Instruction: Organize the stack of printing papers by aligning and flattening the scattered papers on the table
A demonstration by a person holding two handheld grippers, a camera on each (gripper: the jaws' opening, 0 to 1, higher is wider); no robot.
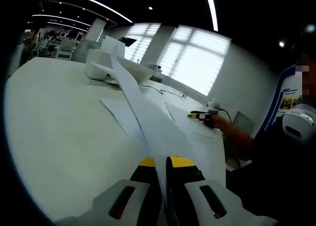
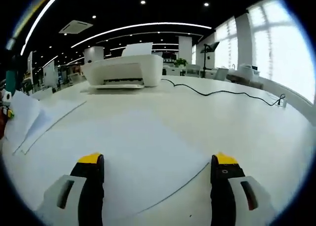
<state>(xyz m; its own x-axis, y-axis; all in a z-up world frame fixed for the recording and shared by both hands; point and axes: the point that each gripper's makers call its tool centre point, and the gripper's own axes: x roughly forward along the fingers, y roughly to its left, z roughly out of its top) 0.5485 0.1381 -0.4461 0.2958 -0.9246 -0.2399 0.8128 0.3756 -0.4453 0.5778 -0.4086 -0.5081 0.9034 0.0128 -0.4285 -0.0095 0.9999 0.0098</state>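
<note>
Left hand-held gripper point(image 1: 160, 168): bottom centre of the left gripper view, its yellow-tipped jaws pinched together on a sheet of paper point(image 1: 148, 115) — the sheet rises edge-on from between the jaws and runs up toward the upper left of the frame.
Right hand-held gripper point(image 2: 160, 163): at the bottom of the right gripper view, jaws spread wide apart with nothing between them, hovering over a flat sheet point(image 2: 143, 154) in the lower middle of the frame.
Loose papers: in the left gripper view, further sheets point(image 1: 121, 115) lie flat on the bench point(image 1: 54, 122) around the middle of the frame; in the right gripper view, more sheets point(image 2: 37, 118) lie overlapped at the left edge, one corner lifted.
Printer point(image 2: 123, 70): white, upper centre-left of the right gripper view, a sheet standing in its tray; in the left gripper view it sits upper left.
Cable point(image 2: 222, 93): black, trailing from the printer toward the right edge — across the white bench top.
Other gripper: a yellow-tipped one point(image 1: 200, 116) shows right of centre in the left gripper view, held by a person's hand.
</note>
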